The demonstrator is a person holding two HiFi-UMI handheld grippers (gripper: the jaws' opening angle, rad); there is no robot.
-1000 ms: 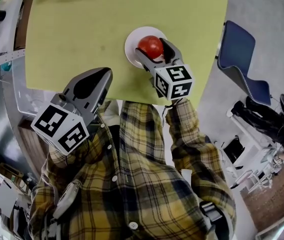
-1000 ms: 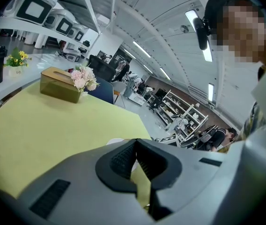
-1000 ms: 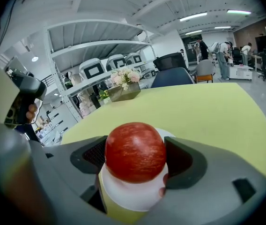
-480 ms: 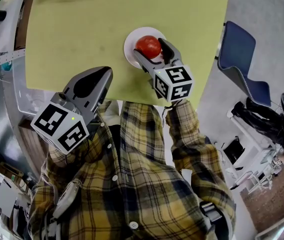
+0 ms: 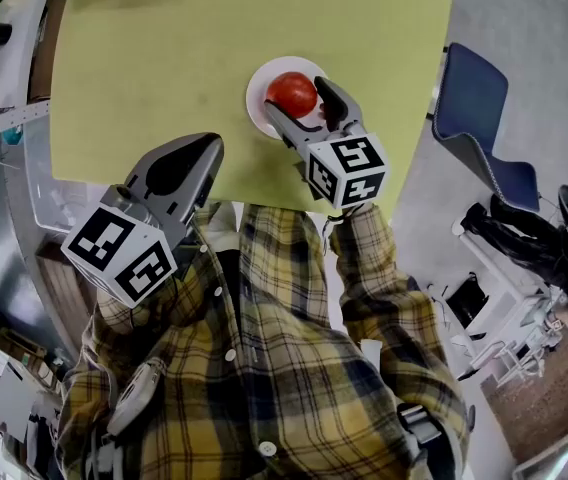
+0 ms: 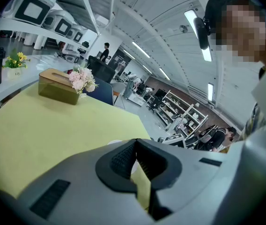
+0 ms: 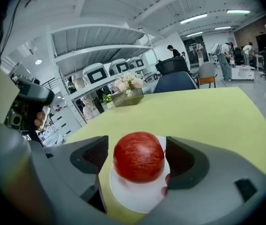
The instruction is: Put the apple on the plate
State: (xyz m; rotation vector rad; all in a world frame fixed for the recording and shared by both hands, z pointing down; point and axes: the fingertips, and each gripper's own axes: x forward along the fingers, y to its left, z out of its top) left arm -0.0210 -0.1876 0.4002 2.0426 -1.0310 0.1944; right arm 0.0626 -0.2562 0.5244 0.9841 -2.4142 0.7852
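Observation:
A red apple (image 5: 292, 92) (image 7: 138, 163) rests on a small white plate (image 5: 260, 94) (image 7: 134, 197) on the yellow-green table (image 5: 164, 48). My right gripper (image 5: 300, 104) (image 7: 140, 161) reaches over the plate from the near side. It is open, with a jaw on each side of the apple and a narrow gap showing at each pad. My left gripper (image 5: 200, 158) (image 6: 136, 146) hangs at the table's near edge, left of the plate. It is shut, its pads meeting at the tip with nothing between them.
An olive tissue box (image 6: 58, 86) (image 7: 128, 97) with pink flowers (image 6: 82, 80) sits at the table's far end. A blue chair (image 5: 474, 108) stands off the table's right side. The plate lies close to the table's near edge.
The right gripper and the apple have shifted slightly left over the plate, and the jaws now stand a little apart from the apple. The left gripper has stayed put.

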